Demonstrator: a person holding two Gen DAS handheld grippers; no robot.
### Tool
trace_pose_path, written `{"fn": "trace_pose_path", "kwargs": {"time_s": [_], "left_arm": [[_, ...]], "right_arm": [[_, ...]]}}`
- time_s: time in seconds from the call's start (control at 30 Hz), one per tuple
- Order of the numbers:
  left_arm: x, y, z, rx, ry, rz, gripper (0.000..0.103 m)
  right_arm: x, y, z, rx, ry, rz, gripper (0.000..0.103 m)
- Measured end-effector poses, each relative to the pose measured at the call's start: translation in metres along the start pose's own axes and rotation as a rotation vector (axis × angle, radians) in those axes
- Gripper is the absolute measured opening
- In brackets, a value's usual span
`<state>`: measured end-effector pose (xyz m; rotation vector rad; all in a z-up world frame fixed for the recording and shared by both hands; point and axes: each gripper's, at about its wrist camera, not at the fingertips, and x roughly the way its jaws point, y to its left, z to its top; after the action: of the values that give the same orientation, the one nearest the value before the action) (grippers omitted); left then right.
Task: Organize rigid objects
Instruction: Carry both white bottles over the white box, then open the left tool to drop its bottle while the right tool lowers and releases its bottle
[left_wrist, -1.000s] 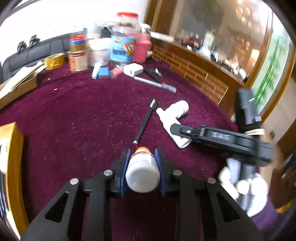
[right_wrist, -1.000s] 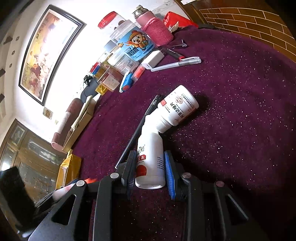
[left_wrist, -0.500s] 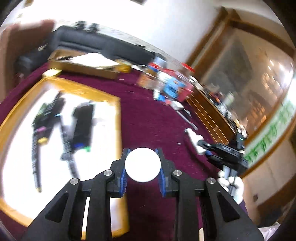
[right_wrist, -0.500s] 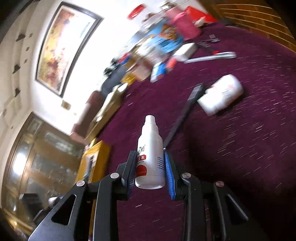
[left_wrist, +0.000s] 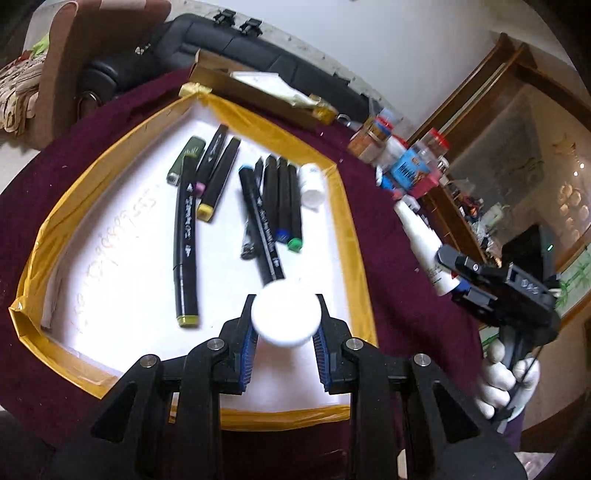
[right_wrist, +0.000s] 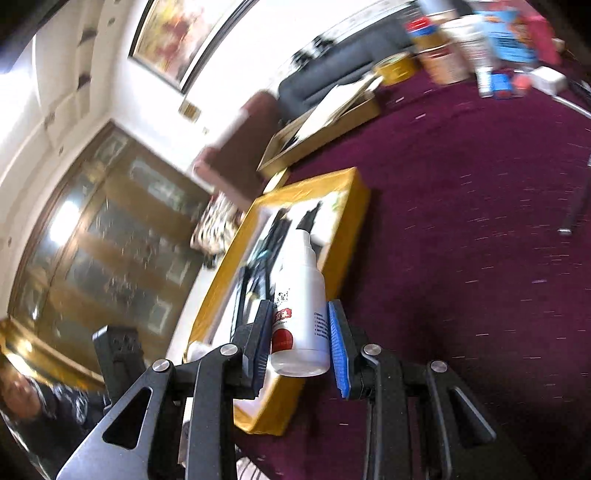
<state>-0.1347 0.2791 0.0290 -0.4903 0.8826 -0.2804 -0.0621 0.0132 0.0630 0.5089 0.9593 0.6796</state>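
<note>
My left gripper is shut on a white pill bottle, seen end-on, held over the near right part of a yellow-rimmed white tray. The tray holds several black markers, a green lighter and a small white bottle. My right gripper is shut on a white dropper bottle with a red label, nozzle pointing forward, beside the tray's right wall. That gripper and its bottle also show at the right of the left wrist view.
The table is covered in a maroon cloth. Jars and containers crowd its far side. A flat cardboard box lies behind the tray. A black pen lies on the cloth at right. A dark sofa stands behind.
Both grippers lifted their bottles off the cloth and swung left to the tray. The left bottle now hangs over the tray; the right bottle is beside its right wall.
</note>
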Motion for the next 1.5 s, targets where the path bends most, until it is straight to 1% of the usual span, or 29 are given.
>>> {"fn": "trace_pose_path", "kwargs": {"time_s": [0.07,0.17,0.23,0.27,0.3,0.43,0.5,0.7,0.8,0.93,1.07,1.17,1.2,1.3,1.4,1.5], "left_arm": [[0.006,-0.001,0.001,0.019,0.021,0.041,0.024],[0.007,-0.001,0.001,0.023,0.007,0.096,0.028],[0.006,0.001,0.001,0.024,-0.008,0.12,0.038],[0.005,0.001,0.0,0.021,-0.017,0.136,0.046],[0.003,0.002,0.0,0.017,-0.028,0.146,0.049],[-0.006,0.004,0.0,0.011,-0.073,0.156,0.05],[-0.01,0.004,0.0,0.013,-0.091,0.179,0.053],[-0.02,0.0,0.0,0.04,-0.145,0.246,0.054],[-0.021,-0.005,0.001,0.063,-0.159,0.305,0.058],[-0.023,-0.011,0.001,0.099,-0.18,0.382,0.058],[-0.025,-0.017,0.0,0.139,-0.205,0.448,0.059],[-0.029,-0.019,0.0,0.157,-0.233,0.499,0.061],[-0.029,-0.019,0.001,0.162,-0.236,0.507,0.063],[-0.029,-0.022,0.001,0.182,-0.245,0.534,0.064],[-0.028,-0.024,0.0,0.198,-0.246,0.544,0.064],[-0.027,-0.027,-0.001,0.207,-0.248,0.554,0.066]], "right_arm": [[0.019,0.016,-0.002,-0.032,0.033,-0.006,0.027],[0.041,0.034,-0.003,-0.081,0.066,-0.035,0.027],[0.057,0.042,-0.004,-0.103,0.09,-0.061,0.027],[0.062,0.043,-0.005,-0.111,0.099,-0.073,0.027],[0.066,0.044,-0.007,-0.122,0.106,-0.089,0.027],[0.084,0.05,-0.014,-0.168,0.132,-0.151,0.027],[0.087,0.054,-0.02,-0.189,0.135,-0.175,0.027],[0.097,0.064,-0.029,-0.246,0.147,-0.231,0.027],[0.103,0.065,-0.031,-0.262,0.164,-0.28,0.027],[0.114,0.074,-0.031,-0.295,0.193,-0.322,0.027],[0.118,0.076,-0.035,-0.27,0.247,-0.268,0.027],[0.12,0.072,-0.037,-0.245,0.269,-0.229,0.027],[0.119,0.072,-0.036,-0.249,0.265,-0.232,0.027],[0.116,0.072,-0.039,-0.263,0.252,-0.248,0.027],[0.113,0.076,-0.044,-0.297,0.226,-0.288,0.027],[0.108,0.077,-0.046,-0.304,0.215,-0.297,0.027]]}}
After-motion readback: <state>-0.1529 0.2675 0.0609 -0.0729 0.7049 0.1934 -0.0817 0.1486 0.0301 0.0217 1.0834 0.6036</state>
